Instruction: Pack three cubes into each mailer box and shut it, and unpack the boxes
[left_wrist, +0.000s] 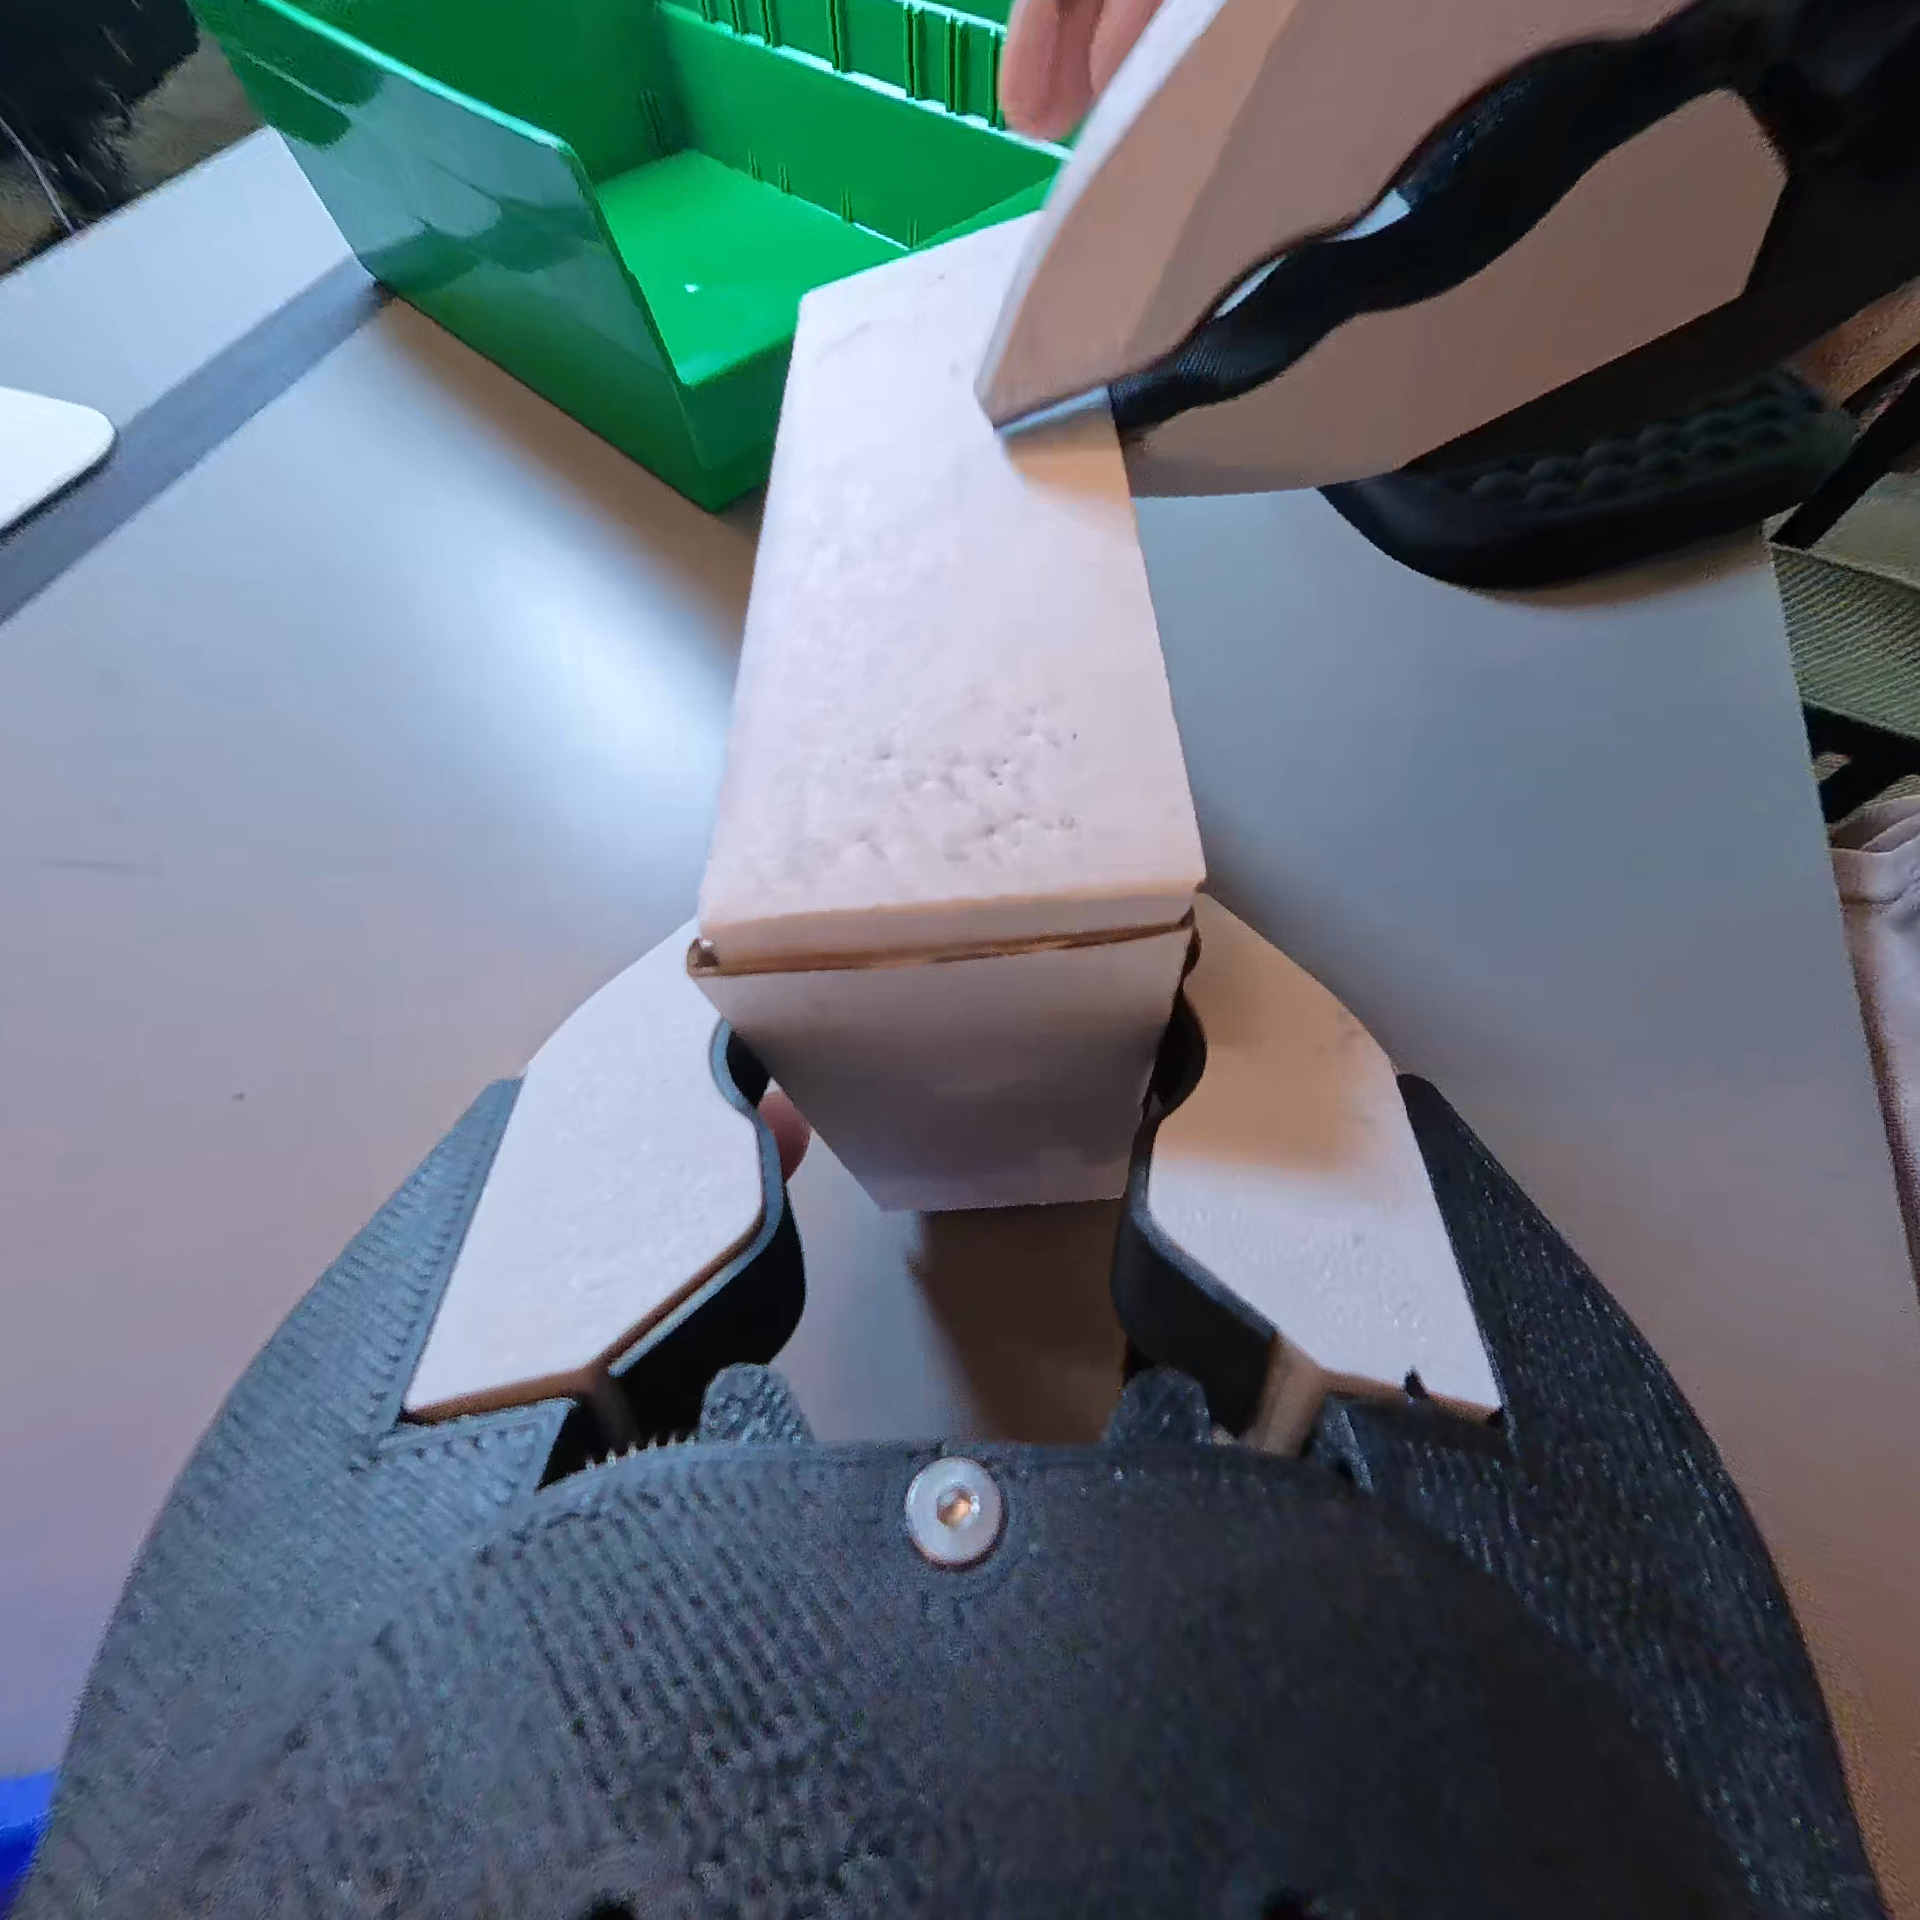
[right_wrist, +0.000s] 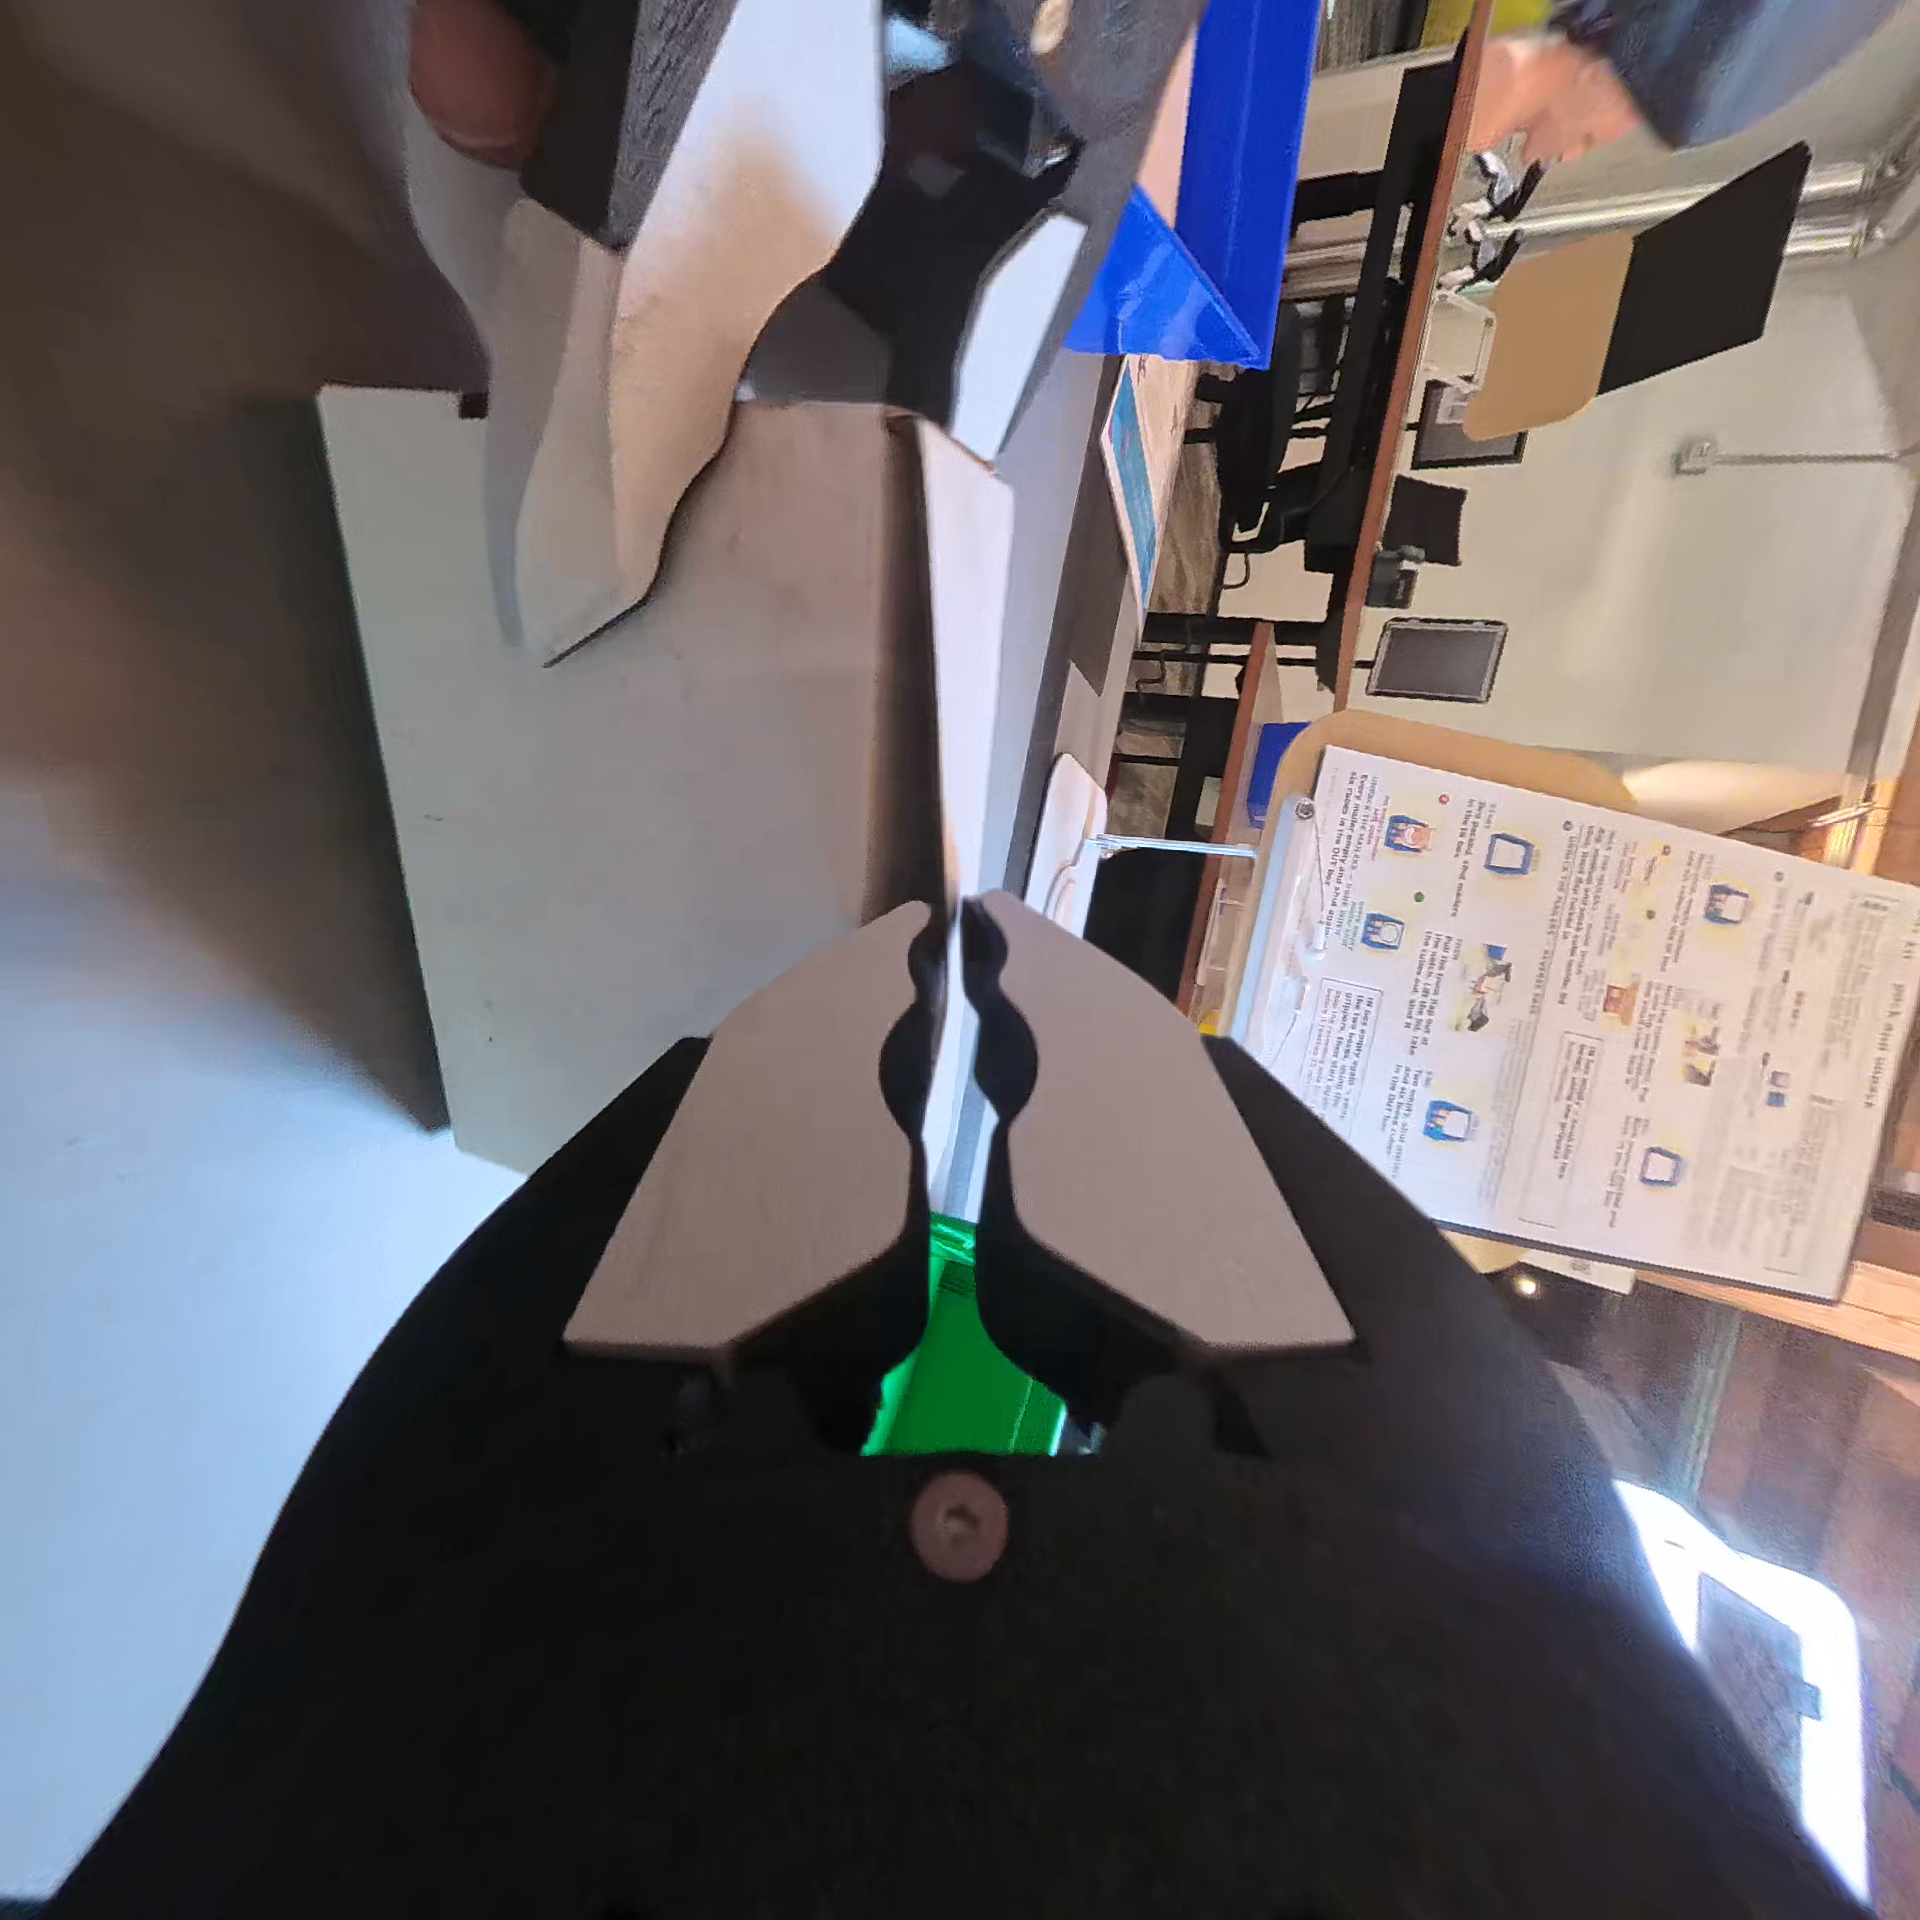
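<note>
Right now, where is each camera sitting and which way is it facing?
Left wrist view: on the left gripper, looking along the grey table at the white mailer box clamped in its fingers, green bin beyond.
Right wrist view: on the right gripper, rolled sideways, pinching a thin edge of the box.
Shared: the box, both grippers, the bin.

A plain white mailer box (left_wrist: 951, 665), a glossy green bin (left_wrist: 582, 239), a grey table (left_wrist: 364, 727).
</note>
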